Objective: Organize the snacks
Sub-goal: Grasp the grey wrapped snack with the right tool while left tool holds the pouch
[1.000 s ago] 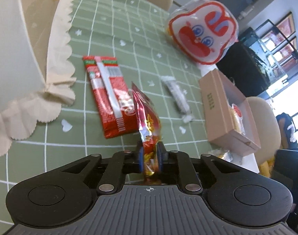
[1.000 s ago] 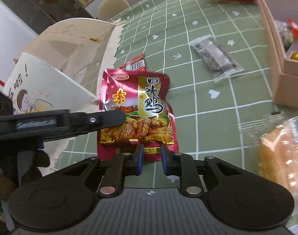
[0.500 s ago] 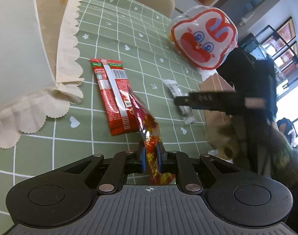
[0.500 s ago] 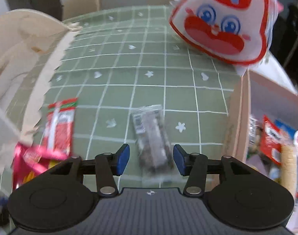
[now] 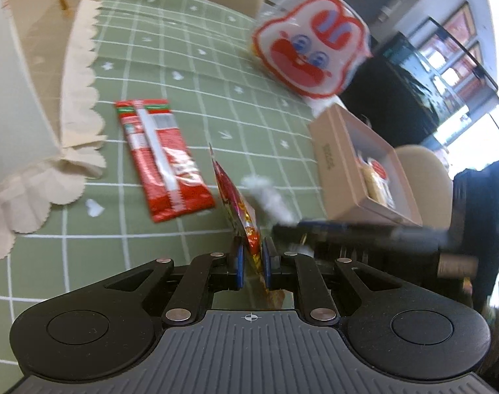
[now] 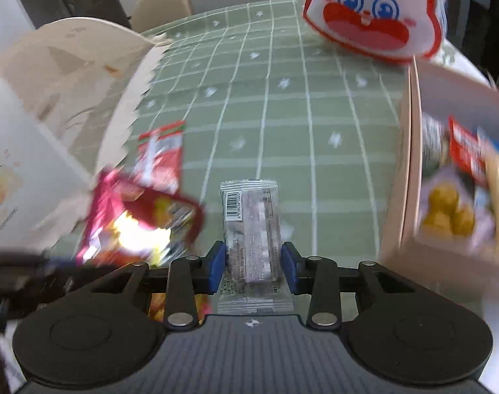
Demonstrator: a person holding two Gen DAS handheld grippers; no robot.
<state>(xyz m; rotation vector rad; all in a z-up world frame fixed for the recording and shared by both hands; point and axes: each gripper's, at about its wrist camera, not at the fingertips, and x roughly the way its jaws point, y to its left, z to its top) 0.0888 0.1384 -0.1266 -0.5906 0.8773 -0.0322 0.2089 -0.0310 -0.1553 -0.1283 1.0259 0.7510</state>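
My left gripper (image 5: 252, 249) is shut on a red and gold snack pouch (image 5: 236, 197), which stands on edge above the green checked tablecloth (image 5: 190, 75). In the right wrist view the same pouch (image 6: 141, 220) is a blur at the left. My right gripper (image 6: 252, 262) has its jaws closing on a clear grey snack packet (image 6: 251, 226) with a barcode. Both blue pads touch the packet's sides, and it stays sharp while the table blurs. A flat red packet (image 5: 164, 161) lies on the cloth to the left of the pouch.
An open tan cardboard box (image 6: 403, 164) with several snacks inside stands at the right. A white and red cartoon-face bag (image 6: 370, 16) sits at the far right. A large cream paper bag (image 5: 26, 82) with a scalloped edge fills the left. Chairs stand beyond the table.
My right gripper left the pouch, swung right to the grey packet, opened, and has closed onto it. My left gripper kept its hold on the pouch and shifted slightly.
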